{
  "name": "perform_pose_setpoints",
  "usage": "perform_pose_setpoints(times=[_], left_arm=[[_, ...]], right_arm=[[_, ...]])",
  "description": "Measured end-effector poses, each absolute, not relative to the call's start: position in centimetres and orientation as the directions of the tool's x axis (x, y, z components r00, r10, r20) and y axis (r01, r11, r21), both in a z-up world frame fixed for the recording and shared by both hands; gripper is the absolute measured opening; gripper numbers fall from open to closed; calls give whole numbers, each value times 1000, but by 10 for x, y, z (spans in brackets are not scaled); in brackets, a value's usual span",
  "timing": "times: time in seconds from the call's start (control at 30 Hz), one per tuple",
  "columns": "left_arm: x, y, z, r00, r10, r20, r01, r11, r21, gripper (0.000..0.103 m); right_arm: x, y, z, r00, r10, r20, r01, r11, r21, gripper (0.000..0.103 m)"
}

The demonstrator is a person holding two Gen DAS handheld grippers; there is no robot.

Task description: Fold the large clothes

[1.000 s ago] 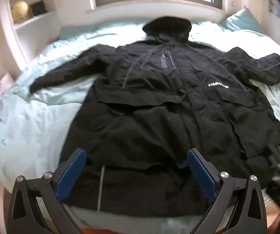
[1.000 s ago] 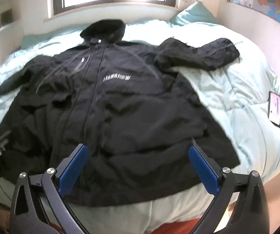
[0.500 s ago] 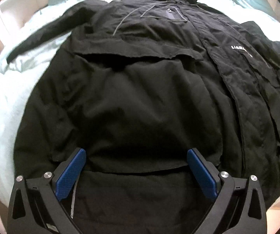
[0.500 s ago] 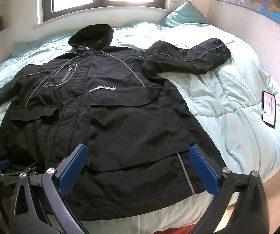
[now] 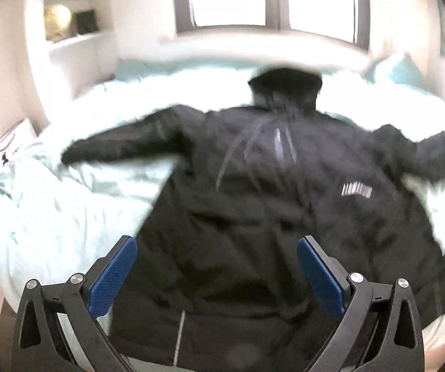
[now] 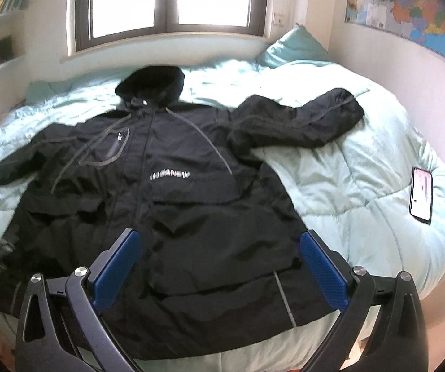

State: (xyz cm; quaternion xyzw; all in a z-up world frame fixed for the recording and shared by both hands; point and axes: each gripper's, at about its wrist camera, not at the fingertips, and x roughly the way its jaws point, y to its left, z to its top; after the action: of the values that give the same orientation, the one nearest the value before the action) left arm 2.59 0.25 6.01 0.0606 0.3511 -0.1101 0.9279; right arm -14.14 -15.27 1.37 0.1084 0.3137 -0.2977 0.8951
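Right wrist: black jacket [image 6: 172, 204] lies flat beyond spread right tongs [image 6: 219, 266].

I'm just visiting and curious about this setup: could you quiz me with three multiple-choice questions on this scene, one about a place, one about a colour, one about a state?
1. Where does the phone lie?
A. on the duvet, clear of the jacket
B. on the jacket
C. on the windowsill

2. What colour is the jacket?
A. red
B. black
C. white

3. How are the right gripper and left gripper?
A. both shut on cloth
B. one shut
C. both open

Answers: 1 A, it rests on bare bedding; 2 B, dark all over; 3 C, blue pads stand wide apart.
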Motion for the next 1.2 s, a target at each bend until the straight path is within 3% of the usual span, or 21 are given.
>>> perform_pose_setpoints(times=[0.1,0.73,1.2], left_arm=[[22,13,79,770,-172,-615,238,971,27,103],[28,-28,83,768,-242,-593,354,932,78,103],[-22,3,104,792,-279,-543,365,929,56,103]], right_arm=[[-145,-154,24,641,-467,-609,605,796,26,103],[-121,-176,48,675,-473,-566,584,811,19,103],[-150,-143,63,672,-524,-524,591,805,-48,103]])
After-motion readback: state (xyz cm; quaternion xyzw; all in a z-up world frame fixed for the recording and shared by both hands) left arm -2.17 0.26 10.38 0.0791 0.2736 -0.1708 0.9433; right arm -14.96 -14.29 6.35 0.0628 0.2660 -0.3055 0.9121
